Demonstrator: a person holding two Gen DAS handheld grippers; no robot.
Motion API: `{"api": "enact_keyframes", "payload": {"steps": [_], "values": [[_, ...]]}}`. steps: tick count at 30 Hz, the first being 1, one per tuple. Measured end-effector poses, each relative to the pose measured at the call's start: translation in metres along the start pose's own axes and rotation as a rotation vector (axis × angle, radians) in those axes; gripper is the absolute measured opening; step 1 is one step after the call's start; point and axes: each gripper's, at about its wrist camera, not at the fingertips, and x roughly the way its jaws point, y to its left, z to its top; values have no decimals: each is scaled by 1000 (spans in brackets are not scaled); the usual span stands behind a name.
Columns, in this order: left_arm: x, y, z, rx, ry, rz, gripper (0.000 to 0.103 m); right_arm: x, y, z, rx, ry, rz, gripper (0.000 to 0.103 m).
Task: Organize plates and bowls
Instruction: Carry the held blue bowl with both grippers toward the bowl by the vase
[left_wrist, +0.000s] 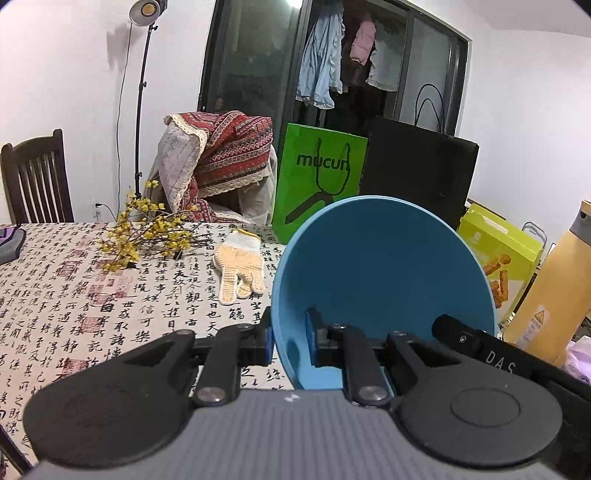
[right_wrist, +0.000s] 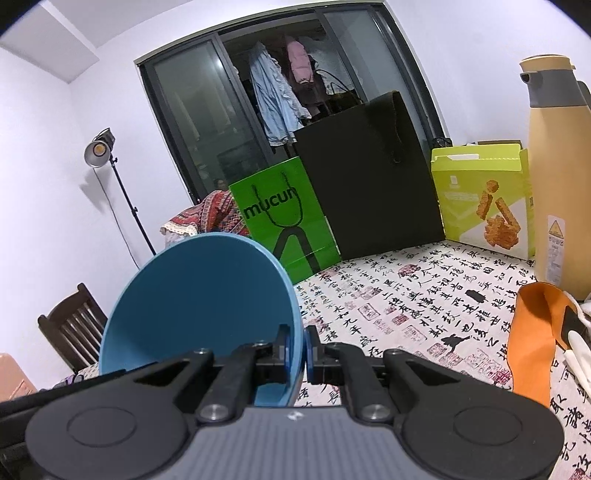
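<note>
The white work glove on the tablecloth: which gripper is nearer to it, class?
Left. The left gripper, clamping the blue bowl, has the glove just ahead; the right gripper, on the bowl's opposite rim, doesn't see it.

a blue bowl, plain and empty, is lifted clear of the patterned surface and tipped on edge, its open side toward the camera; in the right wrist view it is likewise tilted above the surface.
</note>
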Motion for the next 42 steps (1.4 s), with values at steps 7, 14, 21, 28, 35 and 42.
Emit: {"api": "enact_keyframes", "payload": {"steps": [7,14,21,28,35,42], "values": [[-15,13,-4,-3,1,23,16,-9,13,-8,-12,4,20,8],[-32,36,-6,-20,2,45,16,-14,31,-22,-22,22,54,8],[-44,57,-15,-36,4,75,16,-20,51,-36,-43,36,78,8],[-55,75,-22,-55,1,102,16,-23,69,-48,-64,48,99,8],[-67,90,-24,-72,-13,127,16,-24,84,-56,-78,59,128,8],[-78,104,-24,-85,-24,154,16,-27,100,-61,-88,62,163,8]]}}
